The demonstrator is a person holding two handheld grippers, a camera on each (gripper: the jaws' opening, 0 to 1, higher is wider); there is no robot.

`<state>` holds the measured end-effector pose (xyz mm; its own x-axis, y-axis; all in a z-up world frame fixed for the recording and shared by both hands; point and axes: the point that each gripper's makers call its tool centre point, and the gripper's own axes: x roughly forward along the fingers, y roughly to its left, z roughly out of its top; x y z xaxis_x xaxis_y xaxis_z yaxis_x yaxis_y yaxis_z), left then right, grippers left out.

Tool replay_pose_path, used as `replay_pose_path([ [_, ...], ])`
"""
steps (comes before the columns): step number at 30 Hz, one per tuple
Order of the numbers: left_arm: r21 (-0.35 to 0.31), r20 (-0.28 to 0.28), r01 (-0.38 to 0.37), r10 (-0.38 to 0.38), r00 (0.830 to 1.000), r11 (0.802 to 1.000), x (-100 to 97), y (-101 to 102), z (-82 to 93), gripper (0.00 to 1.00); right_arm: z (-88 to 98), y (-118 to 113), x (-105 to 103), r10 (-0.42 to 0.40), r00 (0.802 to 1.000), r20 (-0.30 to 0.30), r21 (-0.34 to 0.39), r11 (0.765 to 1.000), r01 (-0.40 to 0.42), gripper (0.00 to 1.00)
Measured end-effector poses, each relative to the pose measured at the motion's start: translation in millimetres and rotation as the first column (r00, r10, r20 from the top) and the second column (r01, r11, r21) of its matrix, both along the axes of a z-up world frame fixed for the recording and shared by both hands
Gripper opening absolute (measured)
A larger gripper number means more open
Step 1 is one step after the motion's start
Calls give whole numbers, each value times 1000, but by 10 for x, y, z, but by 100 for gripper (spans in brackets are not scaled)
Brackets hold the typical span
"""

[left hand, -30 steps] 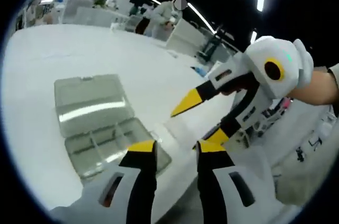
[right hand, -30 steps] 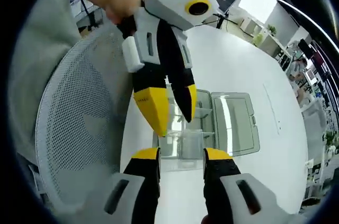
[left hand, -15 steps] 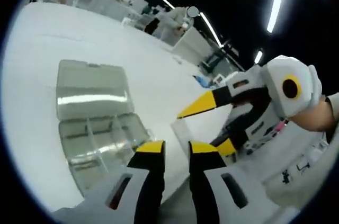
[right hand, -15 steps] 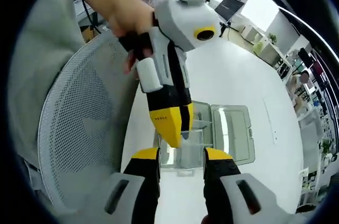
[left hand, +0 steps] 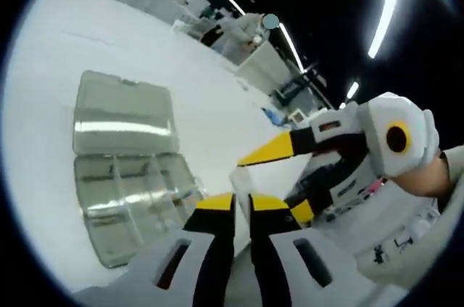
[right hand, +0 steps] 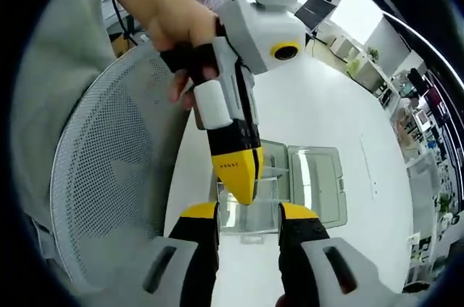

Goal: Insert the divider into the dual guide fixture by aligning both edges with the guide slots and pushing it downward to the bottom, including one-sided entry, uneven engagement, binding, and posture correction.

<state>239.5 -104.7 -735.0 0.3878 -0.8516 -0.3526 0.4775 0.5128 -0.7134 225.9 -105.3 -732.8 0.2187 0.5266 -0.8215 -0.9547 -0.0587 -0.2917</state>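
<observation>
Clear divider (left hand: 250, 176), apparently pinched by closed left tongs (left hand: 241, 202), hangs between parted right tongs (right hand: 248, 210); fixture (left hand: 130, 194) insertion not begun.

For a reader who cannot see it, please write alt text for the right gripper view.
The left gripper, held in a hand, has its jaws closed on a small clear divider above an open clear plastic box on a white table. A mesh chair back stands left.
</observation>
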Motion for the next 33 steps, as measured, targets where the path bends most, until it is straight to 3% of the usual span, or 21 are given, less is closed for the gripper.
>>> replay_pose_path([
  [19, -38, -45, -28, 26, 999, 999, 0, 36, 34, 0, 14, 49, 17, -14, 1000, 15, 9, 1000, 14, 25],
  [20, -8, -7, 13, -13, 1000, 1000, -18, 49, 6, 0, 61, 44, 110, 12, 996, 84, -3, 1000, -12, 18],
  [22, -27, -20, -10, 9, 1000, 1000, -14, 38, 40, 0, 46, 52, 57, 31, 998, 57, 4, 1000, -31, 20],
  [24, -29, -7, -11, 11, 1000, 1000, 3, 49, 57, 0, 44, 37, 59, -12, 999, 33, 13, 1000, 12, 27],
  [26, -18, 13, -4, 5, 1000, 1000, 13, 61, 57, 0, 56, 36, 85, 9, 998, 56, 9, 1000, -9, 23],
  [33, 2, 89, 27, -27, 996, 1000, 13, 78, 93, 0, 73, -3, 120, -17, 1000, 21, 25, 1000, 17, 22],
])
